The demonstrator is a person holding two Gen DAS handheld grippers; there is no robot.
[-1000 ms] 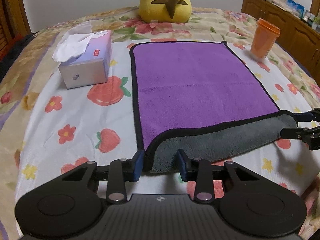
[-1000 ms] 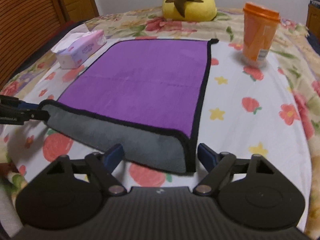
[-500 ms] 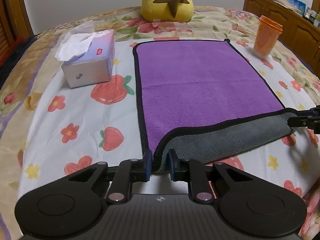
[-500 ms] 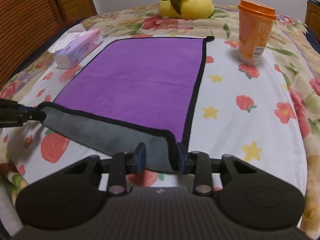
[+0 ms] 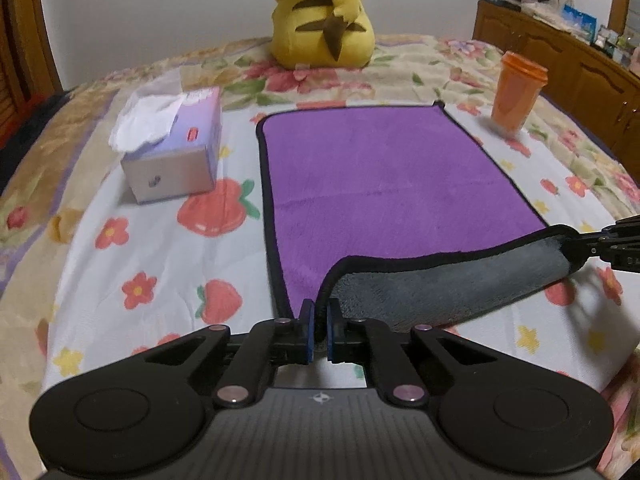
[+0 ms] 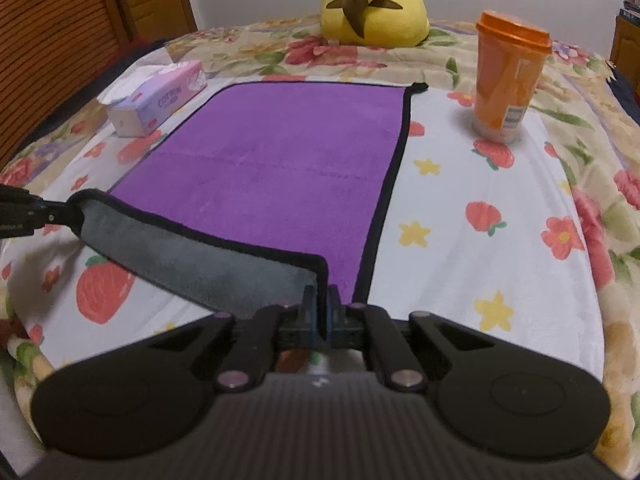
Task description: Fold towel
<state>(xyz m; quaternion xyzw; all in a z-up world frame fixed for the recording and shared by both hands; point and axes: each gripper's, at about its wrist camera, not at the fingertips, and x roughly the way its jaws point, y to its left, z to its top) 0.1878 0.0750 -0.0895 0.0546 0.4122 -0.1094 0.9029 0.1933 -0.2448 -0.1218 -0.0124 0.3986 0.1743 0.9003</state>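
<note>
You are looking across a bed covered by a floral bedspread (image 5: 132, 248) printed with strawberries, flowers and yellow stars. To your left sits a tissue box (image 5: 176, 156), a white tissue (image 5: 144, 120) puffing from its top. At the far end, against the pale wall, a yellow plush toy (image 5: 324, 20) sits with its back to you. To your right stands an upright orange lidded cup (image 6: 508, 80). A wooden cabinet (image 5: 560, 64) runs along the right wall, small items on top.
</note>
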